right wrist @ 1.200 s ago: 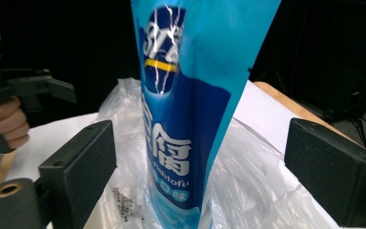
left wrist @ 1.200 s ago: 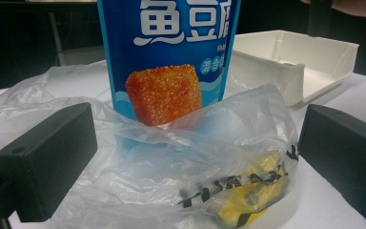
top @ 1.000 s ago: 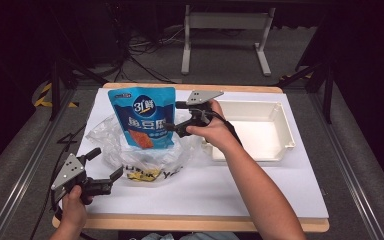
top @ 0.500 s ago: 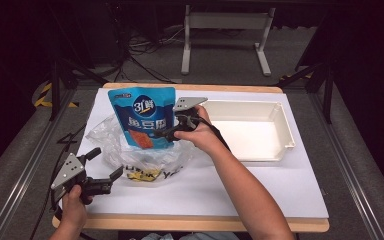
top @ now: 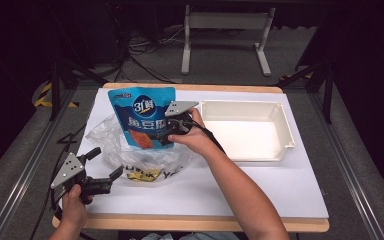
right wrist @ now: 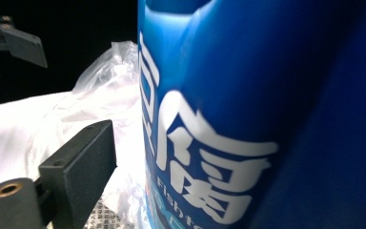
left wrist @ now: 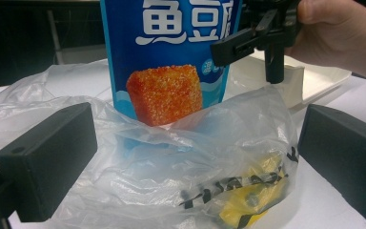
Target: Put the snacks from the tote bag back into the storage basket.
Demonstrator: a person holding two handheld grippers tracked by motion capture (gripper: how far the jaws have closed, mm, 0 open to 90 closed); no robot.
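A blue snack pouch [top: 142, 117] with an orange food picture stands upright inside a crumpled clear plastic bag [top: 112, 145] at the table's left middle. My right gripper [top: 169, 129] is at the pouch's right edge, open. In the right gripper view, one of its fingers [right wrist: 78, 162] stands clear of the pouch [right wrist: 248, 119], which hides the other. My left gripper [top: 108, 161] is open near the front left corner and faces the bag [left wrist: 171, 167], touching nothing. In the left gripper view, the right gripper [left wrist: 257, 45] reaches across the pouch [left wrist: 171, 71].
A yellow packet [top: 140, 175] lies in the bag's front part. An empty white tray [top: 285, 135] sits to the right of the pouch. A white sheet [top: 260, 185] covers the table, with bare room at front right. The floor drops away past the wooden table edge [top: 205, 224].
My right gripper has moved left from beside the tray up to the pouch's right edge. The left gripper and the bag have stayed put.
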